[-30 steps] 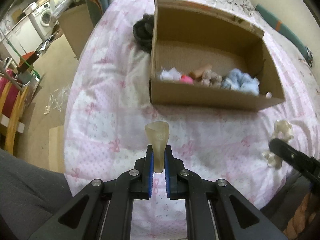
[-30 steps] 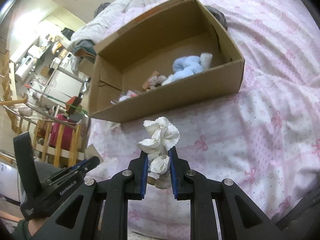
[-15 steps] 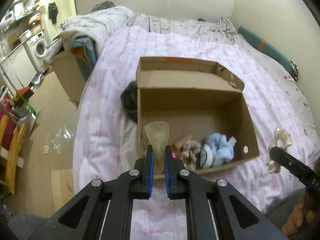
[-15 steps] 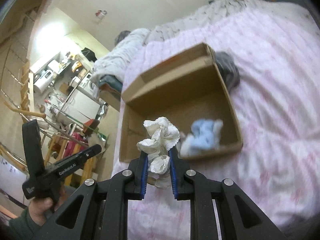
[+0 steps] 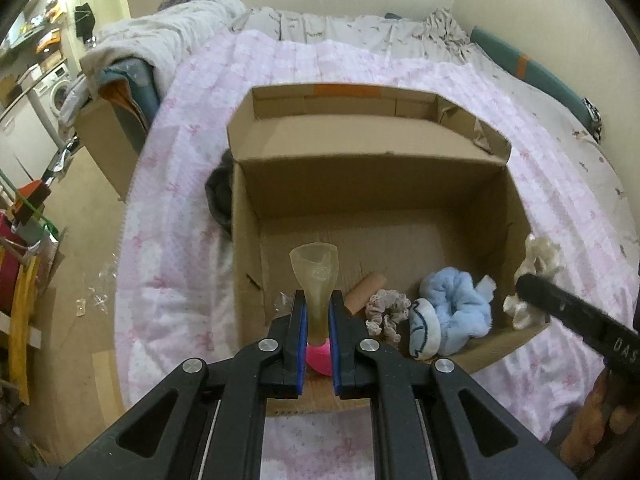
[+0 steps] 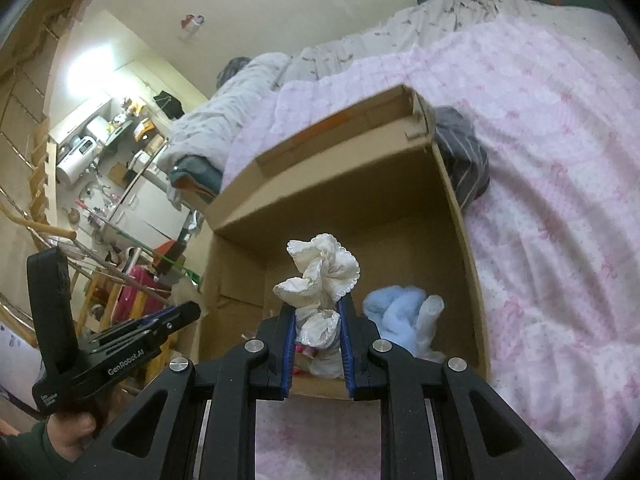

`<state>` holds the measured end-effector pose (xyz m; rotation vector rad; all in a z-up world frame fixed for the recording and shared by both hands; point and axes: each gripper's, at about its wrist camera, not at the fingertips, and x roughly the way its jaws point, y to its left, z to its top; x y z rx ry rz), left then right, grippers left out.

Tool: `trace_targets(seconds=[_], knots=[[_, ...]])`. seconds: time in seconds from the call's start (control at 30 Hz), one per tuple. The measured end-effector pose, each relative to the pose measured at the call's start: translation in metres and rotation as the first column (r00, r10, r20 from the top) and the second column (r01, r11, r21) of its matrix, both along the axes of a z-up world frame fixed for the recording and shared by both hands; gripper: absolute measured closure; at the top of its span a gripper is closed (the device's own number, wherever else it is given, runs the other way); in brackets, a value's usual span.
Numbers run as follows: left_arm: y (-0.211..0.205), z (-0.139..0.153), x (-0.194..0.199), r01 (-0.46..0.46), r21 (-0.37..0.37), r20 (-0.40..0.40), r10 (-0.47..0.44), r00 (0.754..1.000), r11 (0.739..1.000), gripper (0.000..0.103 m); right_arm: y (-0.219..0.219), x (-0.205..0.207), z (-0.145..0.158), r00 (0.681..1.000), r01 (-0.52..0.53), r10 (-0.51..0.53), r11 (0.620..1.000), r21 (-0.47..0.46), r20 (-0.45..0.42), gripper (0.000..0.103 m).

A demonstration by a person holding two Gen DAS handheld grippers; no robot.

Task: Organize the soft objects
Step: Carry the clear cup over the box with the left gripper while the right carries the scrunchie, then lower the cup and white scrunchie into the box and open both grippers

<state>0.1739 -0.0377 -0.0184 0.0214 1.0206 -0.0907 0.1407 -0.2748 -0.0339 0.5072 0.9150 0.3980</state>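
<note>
**Now over the box, both loads ready to drop**

Clamped in the left gripper (image 5: 318, 312): one translucent yellowish cup (image 5: 316, 276), stem pinched between the blue pads, mouth pointing forward. Clamped in the right gripper (image 6: 318, 318): one cream scrunchie (image 6: 320, 276), frills bulging above and ahead of the pads. Both held above the near end of the box (image 5: 400, 152), just past its near wall.

Step in hand, by the look of it: carrying the two pieces to the box for release. Next move probably calls for easing each pair of fingers apart over a bare patch of the floor, low enough that nothing bounces out; for the scrunchie, watching that the frill does not snag on a pad.

Just below the left gripper: one pink item (image 5: 320, 360), mostly hidden. Slightly ahead and to its right: one brown tube (image 5: 366, 290), one beige lace scrunchie (image 5: 386, 310), one blue fluffy scrunchie (image 5: 456, 306), and one white piece with blue stitching (image 5: 422, 332) touching it. Something pale and crinkly just left of the pads, too hidden to name.

Farther on: bare cardboard, then the far flap. Beyond the box, one dark cloth (image 6: 462, 156) lying against its outer wall on the pink quilt (image 6: 560, 160).
</note>
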Motion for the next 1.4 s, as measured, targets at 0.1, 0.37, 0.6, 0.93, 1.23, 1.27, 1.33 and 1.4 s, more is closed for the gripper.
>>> trace_targets(seconds=[0.1, 0.37, 0.6, 0.93, 1.23, 1.27, 1.33, 1.4], knots=[[-0.002, -0.015, 0.005, -0.003, -0.008, -0.021, 0.003, 1.000, 1.000, 0.094, 0.006, -0.001, -0.016, 0.999, -0.012, 0.012, 1.000, -0.009, -0.035, 0.082], [-0.009, -0.030, 0.006, -0.001, 0.019, -0.020, 0.002, 1.000, 1.000, 0.093, 0.017, 0.003, -0.026, 0.998, -0.032, 0.029, 0.998, -0.061, -0.051, 0.082], [-0.010, -0.029, 0.003, -0.009, 0.017, -0.006, 0.009, 1.000, 1.000, 0.091, 0.018, 0.007, -0.031, 0.998, -0.021, 0.014, 0.995, -0.099, -0.066, 0.082], [-0.011, -0.028, -0.002, -0.012, 0.051, 0.025, 0.010, 1.000, 0.999, 0.082, 0.022, 0.009, -0.031, 0.998, -0.022, 0.015, 0.993, -0.115, -0.060, 0.078], [0.000, -0.020, -0.005, -0.057, -0.072, 0.039, 0.059, 0.997, 0.996, 0.041, 0.018, 0.008, -0.021, 1.000, 0.013, -0.014, 0.997, -0.078, -0.006, 0.023], [0.000, -0.018, -0.006, -0.048, -0.089, 0.041, 0.052, 0.998, 0.995, 0.041, 0.018, 0.007, -0.021, 1.000, 0.009, -0.009, 0.997, -0.075, 0.001, 0.017], [-0.001, -0.015, -0.006, -0.031, -0.109, 0.035, 0.035, 0.999, 0.994, 0.041, 0.018, 0.004, -0.015, 1.000, 0.011, -0.009, 0.997, -0.077, 0.029, 0.016], [-0.001, -0.011, -0.007, -0.036, -0.107, 0.046, 0.041, 0.998, 0.994, 0.041, 0.018, 0.001, -0.009, 0.998, 0.022, -0.016, 0.994, -0.105, 0.060, 0.010]])
